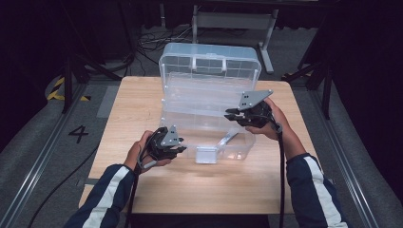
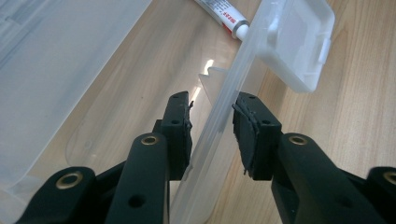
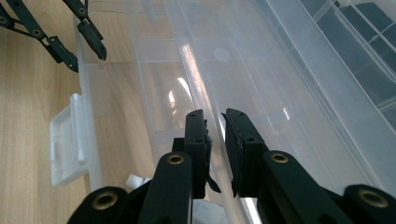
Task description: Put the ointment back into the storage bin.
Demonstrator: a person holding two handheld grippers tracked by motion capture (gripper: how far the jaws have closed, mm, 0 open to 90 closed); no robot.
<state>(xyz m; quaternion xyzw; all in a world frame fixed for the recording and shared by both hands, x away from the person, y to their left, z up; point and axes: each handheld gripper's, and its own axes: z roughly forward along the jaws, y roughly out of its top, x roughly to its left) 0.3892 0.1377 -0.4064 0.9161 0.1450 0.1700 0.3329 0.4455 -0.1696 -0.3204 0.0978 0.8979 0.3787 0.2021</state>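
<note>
A clear plastic box (image 1: 237, 147) stands on the wooden table with its lid (image 1: 209, 59) swung up at the back. My left gripper (image 1: 179, 144) (image 2: 212, 100) straddles the box's front wall (image 2: 219, 112). The inner pad lies against the wall and a thin gap shows at the outer pad, so the jaws are open. My right gripper (image 1: 231, 114) (image 3: 212, 114) is shut on the rim of a clear inner tray (image 3: 280, 93) (image 1: 199, 97), holding it tilted inside the box. A white tube (image 2: 223, 13) (image 1: 228, 137) lies on the box floor.
The box's white latch (image 1: 206, 155) (image 2: 299, 42) (image 3: 70, 140) hangs from the front wall, just right of my left gripper (image 3: 88, 60). Bare wood lies in front of the box and to its left. Cables and a metal frame sit on the floor beyond the table.
</note>
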